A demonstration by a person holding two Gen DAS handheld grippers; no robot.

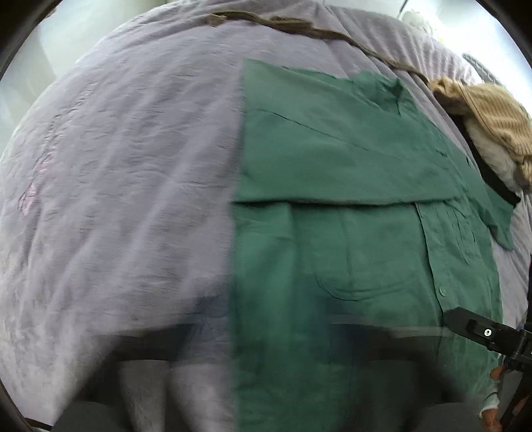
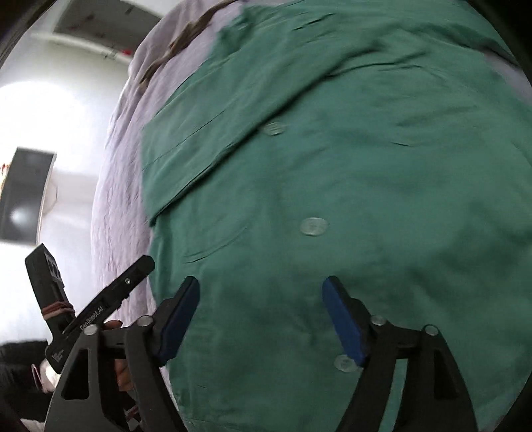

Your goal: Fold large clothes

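A green button-up shirt (image 1: pixel 349 172) lies flat on a lilac bedsheet (image 1: pixel 126 172), one sleeve folded across its chest. It fills the right wrist view (image 2: pixel 332 166), buttons showing. My right gripper (image 2: pixel 261 289) is open, its blue-padded fingers (image 2: pixel 342 319) just above the shirt's lower front, holding nothing. Its black body shows at the left wrist view's right edge (image 1: pixel 482 332). My left gripper's fingers are a dark blur at the bottom of the left wrist view (image 1: pixel 266 332), wide apart over the shirt's left edge. The left gripper also shows in the right wrist view (image 2: pixel 99 299).
A tan knit garment (image 1: pixel 492 119) lies piled at the bed's far right, with a black strap (image 1: pixel 492 179) under it. A brown cord-like strip (image 1: pixel 299 26) runs along the bed's far edge. White walls and a dark screen (image 2: pixel 26 192) stand beyond the bed.
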